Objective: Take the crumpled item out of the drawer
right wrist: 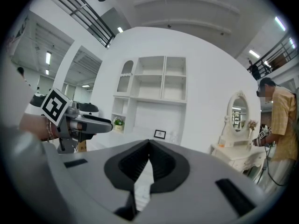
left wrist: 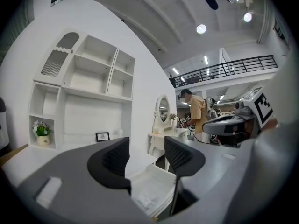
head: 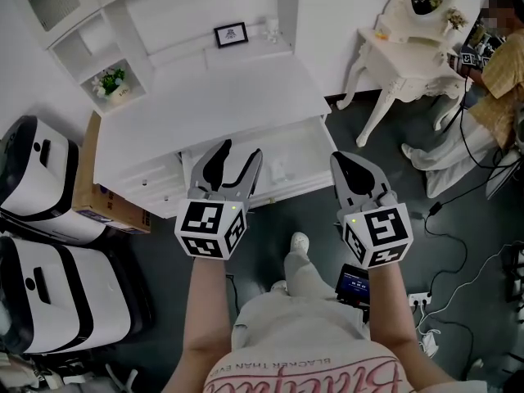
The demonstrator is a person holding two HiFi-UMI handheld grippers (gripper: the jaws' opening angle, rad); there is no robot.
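Observation:
The white desk (head: 229,97) has its drawer (head: 304,180) pulled open toward me. Inside lies a crumpled white item (head: 278,169), pale and hard to make out in the head view. My left gripper (head: 241,148) hovers over the drawer's left part, jaws open with nothing between them. In the left gripper view the crumpled item (left wrist: 148,197) shows below and between the open jaws of the left gripper (left wrist: 145,153), untouched. My right gripper (head: 342,159) hangs just right of the drawer's corner, shut and empty. Its jaws meet in the right gripper view (right wrist: 149,146).
A framed picture (head: 231,33) and a potted plant (head: 110,83) sit on the desk's shelves. White-and-black cases (head: 41,178) and a cardboard box (head: 98,199) stand at left. A vanity table (head: 409,56), a person (head: 501,80) and floor cables (head: 442,293) are at right.

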